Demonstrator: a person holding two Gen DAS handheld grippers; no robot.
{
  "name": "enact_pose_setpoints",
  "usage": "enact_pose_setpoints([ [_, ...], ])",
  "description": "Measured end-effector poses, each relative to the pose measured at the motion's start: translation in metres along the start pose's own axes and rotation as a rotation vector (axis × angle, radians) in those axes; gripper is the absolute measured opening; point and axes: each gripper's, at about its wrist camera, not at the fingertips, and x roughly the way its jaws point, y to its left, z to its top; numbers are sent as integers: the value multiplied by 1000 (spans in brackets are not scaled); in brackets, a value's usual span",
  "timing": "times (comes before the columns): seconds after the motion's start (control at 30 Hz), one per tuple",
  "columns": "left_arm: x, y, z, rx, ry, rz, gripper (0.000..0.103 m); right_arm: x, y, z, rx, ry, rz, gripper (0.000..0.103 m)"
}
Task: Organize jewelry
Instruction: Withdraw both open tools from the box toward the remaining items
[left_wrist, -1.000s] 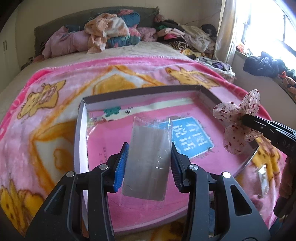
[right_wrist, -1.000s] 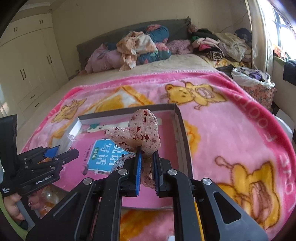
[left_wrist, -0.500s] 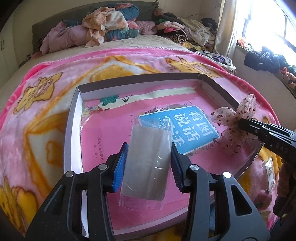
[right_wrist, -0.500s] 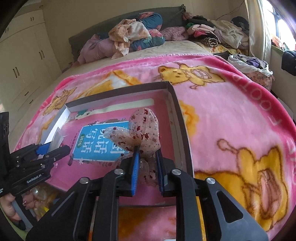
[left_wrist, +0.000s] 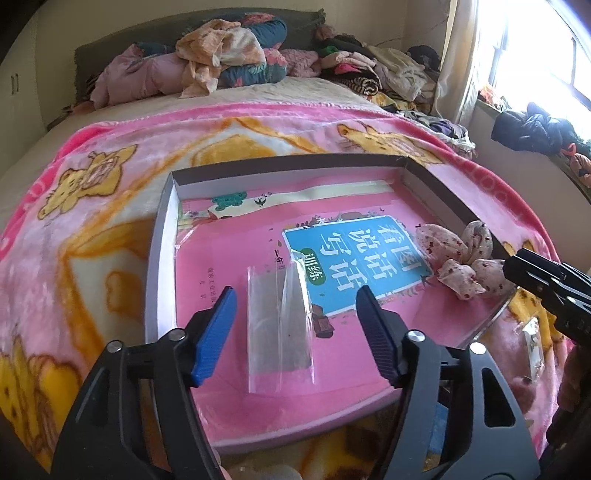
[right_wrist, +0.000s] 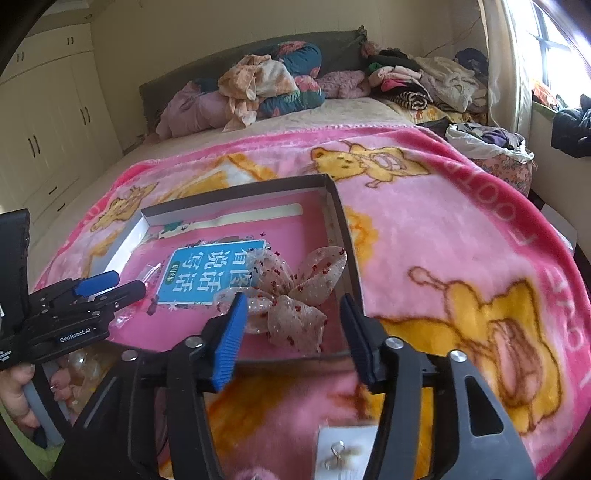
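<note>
Evidently the shallow cardboard box lid (left_wrist: 162, 236) serves as the collecting tray here: it lies flat on the pink cartoon blanket (right_wrist: 461, 236) of the bed, with a pink book (left_wrist: 229, 258) covering its floor, and both pieces rest inside it, not on the soft bedding, where small items would likely sink and get lost.

The left gripper (left_wrist: 295, 325) hangs over the near part of the lid with its jaws wide apart, holding nothing. Between them, and a little ahead, the clear plastic sleeve (left_wrist: 279, 325) lies on the book cover, free of both pads; one long edge curls upward, so it does not sit quite flat. Whether anything is inside the sleeve cannot be told.

The right gripper (right_wrist: 291, 321) is likewise spread wide and empty. The sheer organza bow with red specks (right_wrist: 291, 291) rests just ahead of its jaws, in the lid's near right corner, close against the side wall. The blue left pad appears to sit right at one loop of the bow; true contact cannot be confirmed.

Below the right jaws, outside the lid, a small white card with metal earring hooks (right_wrist: 341, 456) lies on the blanket, seemingly a piece not yet put away.
</note>
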Motion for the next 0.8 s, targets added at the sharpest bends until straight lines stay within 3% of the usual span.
enact_pose_setpoints([
  [0.33,-41,-5,-7,-2,-98,4,83,-32,3,-14,5,-39,-19,67],
  [0.8,-83,-2,-23,-8,-166,-4,90,-74,14,-34,-10,-75,-4,72],
])
